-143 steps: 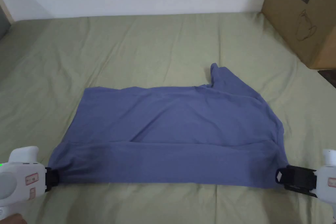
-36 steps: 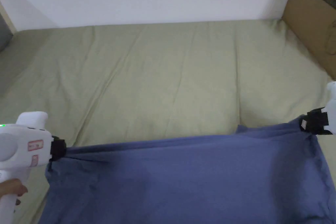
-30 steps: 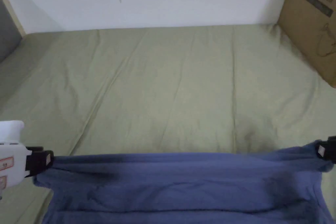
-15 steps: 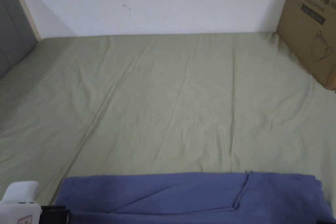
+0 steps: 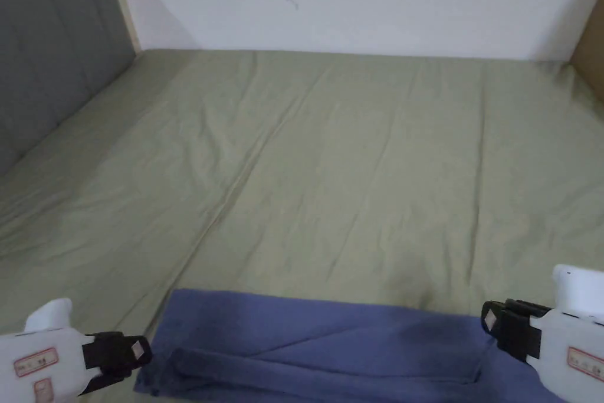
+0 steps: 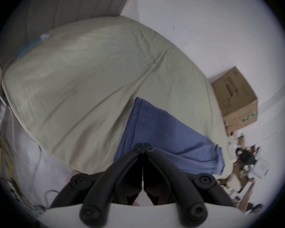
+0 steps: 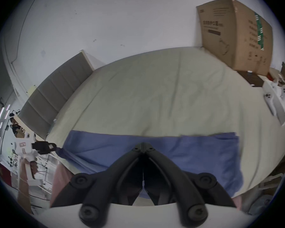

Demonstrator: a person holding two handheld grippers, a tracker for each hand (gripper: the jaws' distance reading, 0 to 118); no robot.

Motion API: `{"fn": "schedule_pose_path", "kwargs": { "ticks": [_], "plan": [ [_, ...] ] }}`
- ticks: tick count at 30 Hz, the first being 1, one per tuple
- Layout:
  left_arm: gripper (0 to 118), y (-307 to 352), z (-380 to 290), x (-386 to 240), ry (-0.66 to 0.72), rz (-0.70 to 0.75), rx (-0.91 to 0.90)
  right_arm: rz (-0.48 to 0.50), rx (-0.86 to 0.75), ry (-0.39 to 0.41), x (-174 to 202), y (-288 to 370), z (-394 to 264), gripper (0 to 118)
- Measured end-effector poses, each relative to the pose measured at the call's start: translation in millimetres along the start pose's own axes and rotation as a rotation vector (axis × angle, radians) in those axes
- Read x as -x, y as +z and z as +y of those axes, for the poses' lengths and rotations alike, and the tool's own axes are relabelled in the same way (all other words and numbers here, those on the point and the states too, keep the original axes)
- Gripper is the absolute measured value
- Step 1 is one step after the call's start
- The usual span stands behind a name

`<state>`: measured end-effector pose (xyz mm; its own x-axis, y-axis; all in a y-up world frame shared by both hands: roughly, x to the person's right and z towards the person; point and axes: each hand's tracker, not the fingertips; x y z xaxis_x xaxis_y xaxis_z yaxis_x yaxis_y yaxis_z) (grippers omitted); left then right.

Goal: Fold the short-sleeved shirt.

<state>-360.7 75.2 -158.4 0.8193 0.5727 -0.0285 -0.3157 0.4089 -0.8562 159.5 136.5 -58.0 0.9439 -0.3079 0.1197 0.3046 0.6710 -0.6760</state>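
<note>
Shirt (image 5: 330, 345) folded flat on bed (image 5: 330, 174), left gripper (image 5: 138, 351) and right gripper (image 5: 488, 320) closed, empty, at its ends.

A bed (image 5: 330, 144) with a wrinkled olive-green sheet (image 5: 365, 186) spreads across most of the head view; long creases run from the upper middle down toward the lower left. A blue shirt (image 5: 330, 345), folded into a long band, lies flat on the sheet along the bottom edge of the frame; in the right gripper view a cardboard box (image 7: 234, 34) stands at the bed's far corner, upper right, against the white wall.
</note>
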Motion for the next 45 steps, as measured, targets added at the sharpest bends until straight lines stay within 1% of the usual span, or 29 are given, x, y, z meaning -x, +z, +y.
{"fn": "schedule_pose_path", "kwargs": {
  "ticks": [3, 4, 5, 6, 7, 9, 12, 13, 16, 20, 21, 22, 23, 24, 25, 26, 28, 29, 30, 32, 34, 36, 38, 40, 41, 42, 43, 44, 45],
  "plan": [
    [1, -11, -3, 18, 0.092, -0.057, 0.012, 0.047, 0.035, 0.006, 17, -18, -4, 0],
    [18, -15, -4, 23, 0.129, -0.052, 0.020, 0.068, 0.049, 0.004, 20, -23, -5, 0],
    [39, -20, -4, 29, 0.170, -0.060, 0.024, 0.083, 0.061, -0.003, 23, -27, -7, 0],
    [54, -24, -4, 35, 0.208, -0.082, 0.022, 0.094, 0.073, -0.006, 29, -28, -9, 0],
    [65, -27, -5, 39, 0.242, -0.100, 0.023, 0.102, 0.079, -0.005, 36, -29, -12, 0],
    [72, -36, -6, 52, 0.289, -0.140, 0.006, 0.109, 0.095, 0.002, 40, -33, -16, 0],
    [84, -42, -4, 56, 0.340, -0.201, -0.009, 0.109, 0.123, 0.011, 45, -36, -20, 0],
    [86, -42, -6, 55, 0.344, -0.196, -0.005, 0.106, 0.132, 0.011, 45, -37, -21, 0],
    [86, -45, -5, 52, 0.339, -0.190, -0.002, 0.100, 0.146, -0.005, 37, -40, -21, 0],
    [86, -46, -2, 39, 0.283, -0.160, 0.020, 0.105, 0.160, -0.030, 29, -42, -22, 0],
    [83, -46, -3, 37, 0.260, -0.140, 0.032, 0.104, 0.163, -0.033, 27, -43, -23, 0],
    [56, -48, -3, 31, 0.247, -0.108, 0.039, 0.101, 0.169, -0.034, 26, -44, -25, 0],
    [6, -52, -1, 24, 0.194, -0.075, 0.068, 0.094, 0.174, -0.037, 25, -44, -26, 0],
    [7, -59, -2, 20, 0.166, -0.069, 0.103, 0.093, 0.175, -0.040, 24, -44, -28, 0],
    [7, -65, -7, 20, 0.196, -0.065, 0.144, 0.097, 0.179, -0.045, 22, -45, -29, 0],
    [7, -68, -6, 17, 0.187, -0.075, 0.159, 0.100, 0.181, -0.051, 21, -45, -31, 0],
    [7, -54, 2, 0, 0.165, -0.038, 0.120, 0.102, 0.184, -0.060, 24, -39, -32, 0],
    [7, -51, 11, 5, 0.125, -0.023, 0.104, 0.099, 0.180, -0.063, 22, -36, -32, 0],
    [7, -42, 17, -7, 0.086, -0.010, 0.085, 0.095, 0.175, -0.067, 19, -34, -32, 0],
    [7, -25, 29, -40, -0.009, -0.033, 0.050, 0.089, 0.168, -0.078, 11, -29, -30, 0],
    [7, -11, 33, -79, -0.112, -0.092, 0.007, 0.083, 0.157, -0.103, 4, -26, -29, 0],
    [8, -7, 34, -125, -0.217, -0.100, 0.001, 0.081, 0.144, -0.129, -5, -20, -28, 0],
    [8, -14, 27, -171, -0.377, -0.134, 0.011, 0.073, 0.126, -0.150, -12, -15, -30, 0],
    [8, -31, 8, -219, -0.498, -0.189, 0.043, 0.064, 0.107, -0.186, -26, -8, -32, 0],
    [8, -41, -2, -234, -0.536, -0.231, 0.073, 0.064, 0.101, -0.198, -30, -5, -33, 0],
    [8, -54, -14, -252, -0.569, -0.279, 0.122, 0.061, 0.095, -0.212, -36, -1, -35, 0],
    [8, -71, -29, -270, -0.641, -0.322, 0.188, 0.053, 0.086, -0.227, -46, 2, -37, 0],
    [8, -85, -42, -283, -0.691, -0.320, 0.237, 0.043, 0.083, -0.238, -51, 5, -39, 0],
    [8, -103, -61, -291, -0.742, -0.285, 0.279, 0.031, 0.079, -0.250, -58, 9, -41, 0]
  ]
}}
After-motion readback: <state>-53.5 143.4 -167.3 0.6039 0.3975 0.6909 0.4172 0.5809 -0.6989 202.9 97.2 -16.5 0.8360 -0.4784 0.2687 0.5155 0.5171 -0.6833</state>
